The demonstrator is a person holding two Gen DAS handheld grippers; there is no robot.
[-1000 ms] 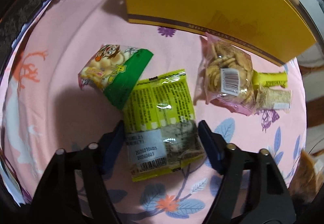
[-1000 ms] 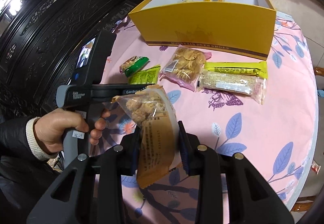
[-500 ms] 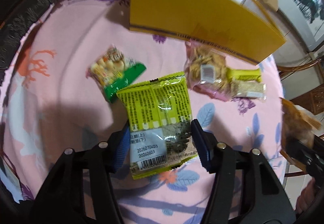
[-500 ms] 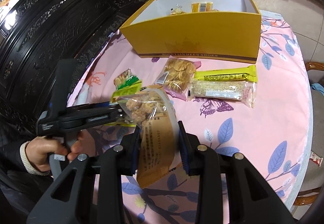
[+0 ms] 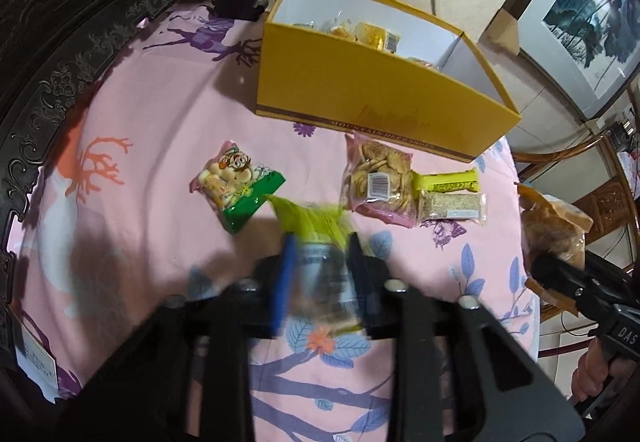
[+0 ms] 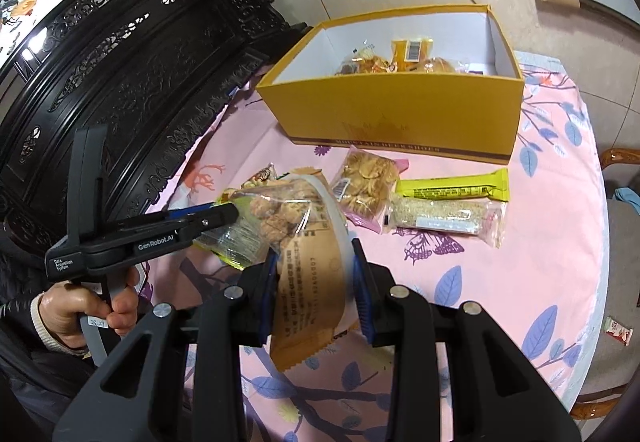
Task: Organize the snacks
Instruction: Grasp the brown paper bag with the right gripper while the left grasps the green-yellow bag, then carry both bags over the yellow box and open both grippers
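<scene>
My left gripper [image 5: 322, 254] is shut on a yellow-green snack packet [image 5: 316, 226], lifted above the pink tablecloth and blurred. My right gripper [image 6: 314, 266] is shut on a tan bag of round cookies [image 6: 304, 242], held above the table; it also shows at the right edge of the left wrist view [image 5: 556, 226]. The open yellow box [image 5: 360, 98] stands at the far side with several snacks inside [image 6: 400, 58]. On the cloth lie a green cartoon packet [image 5: 236, 186], a pink biscuit bag [image 5: 378, 178], a yellow bar [image 5: 448, 182] and a clear grain bar [image 5: 452, 204].
Dark carved furniture [image 6: 120, 54] runs along the table's left side. A small red-and-white wrapper [image 6: 618, 330] lies past the table's right edge. A white card [image 5: 36, 358] sits at the near left edge. A wooden chair [image 5: 612, 202] stands at right.
My left gripper closed on the yellow-green packet and lifted it off the cloth, rising so the box's inside shows. My right gripper kept its hold on the cookie bag and rose.
</scene>
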